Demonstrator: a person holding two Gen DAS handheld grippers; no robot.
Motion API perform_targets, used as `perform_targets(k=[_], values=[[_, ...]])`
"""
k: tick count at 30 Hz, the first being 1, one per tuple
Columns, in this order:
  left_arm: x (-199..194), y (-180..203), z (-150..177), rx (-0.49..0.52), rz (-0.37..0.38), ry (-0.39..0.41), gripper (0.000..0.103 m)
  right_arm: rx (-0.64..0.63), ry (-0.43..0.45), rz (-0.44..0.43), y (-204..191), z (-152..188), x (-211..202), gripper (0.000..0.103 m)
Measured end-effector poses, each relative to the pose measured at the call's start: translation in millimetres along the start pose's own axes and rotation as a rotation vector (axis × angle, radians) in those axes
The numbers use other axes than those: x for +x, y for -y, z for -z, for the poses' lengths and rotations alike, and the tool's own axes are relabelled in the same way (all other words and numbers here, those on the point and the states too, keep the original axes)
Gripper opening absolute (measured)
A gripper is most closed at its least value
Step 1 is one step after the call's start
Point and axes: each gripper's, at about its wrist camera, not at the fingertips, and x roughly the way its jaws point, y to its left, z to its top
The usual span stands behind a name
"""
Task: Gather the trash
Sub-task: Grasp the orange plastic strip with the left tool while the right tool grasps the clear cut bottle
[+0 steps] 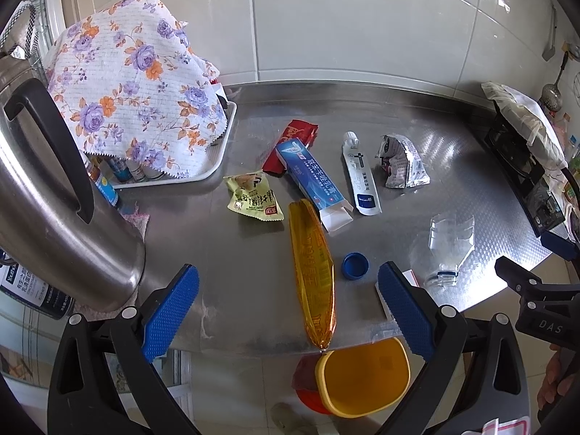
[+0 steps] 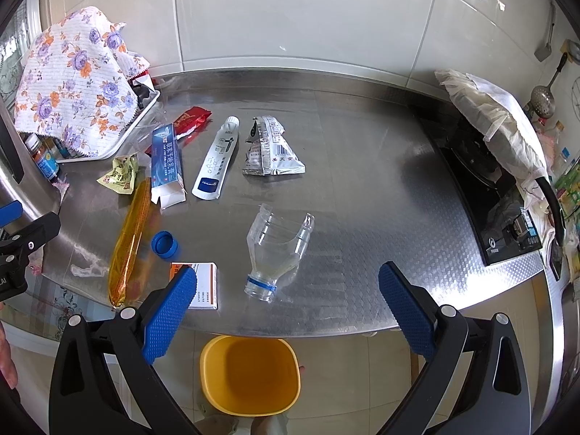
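Left wrist view: the left gripper (image 1: pixel 288 306) hangs wide open and empty over the near edge of the steel counter (image 1: pixel 380 116). Between its pads lies the amber wrapper (image 1: pixel 313 275), long axis running straight away from the tongs, its near tip poking just over the counter edge. Directly below that tip stands the yellow bin (image 1: pixel 362 377) on the floor. The blue cap (image 1: pixel 355 265) sits just right of the wrapper, inside the right pad. Further ahead lie the toothpaste box (image 1: pixel 311 177), the white tube (image 1: pixel 360 177), the foil pack (image 1: pixel 400 161) and, ahead-left, the green packet (image 1: pixel 250 194). The kettle (image 1: pixel 54 195) crowds the left side closely; the right side is freer. This gripper looks best placed for the wrapper, though its pads would close across the narrow width.

Right wrist view: the right gripper (image 2: pixel 288 306) is likewise spread wide, holding nothing. The cut bottle (image 2: pixel 277 250) lies just ahead between the pads, neck pointing back toward the tongs, slightly left. A small carton (image 2: pixel 203 284) sits beside the left pad. The bin (image 2: pixel 250 377) is straight below, in front of the edge. To the right the counter is bare up to the stove (image 2: pixel 489 195), so there is room to swing that way.
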Motion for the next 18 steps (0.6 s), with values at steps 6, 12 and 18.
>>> perform_targets(k=[6,12,18], values=[[6,-8,5,-0.02,0.001,-0.022,0.098,0.022,-0.014,-0.001,13,6,6,0.1],[25,-22,17,-0.065,0.009,-0.074,0.098,0.058,-0.044,-0.058,26,14,25,0.1],[47,-32,26,-0.09,0.021,-0.103,0.098,0.096,-0.063,-0.162,25,14,51,0.094]])
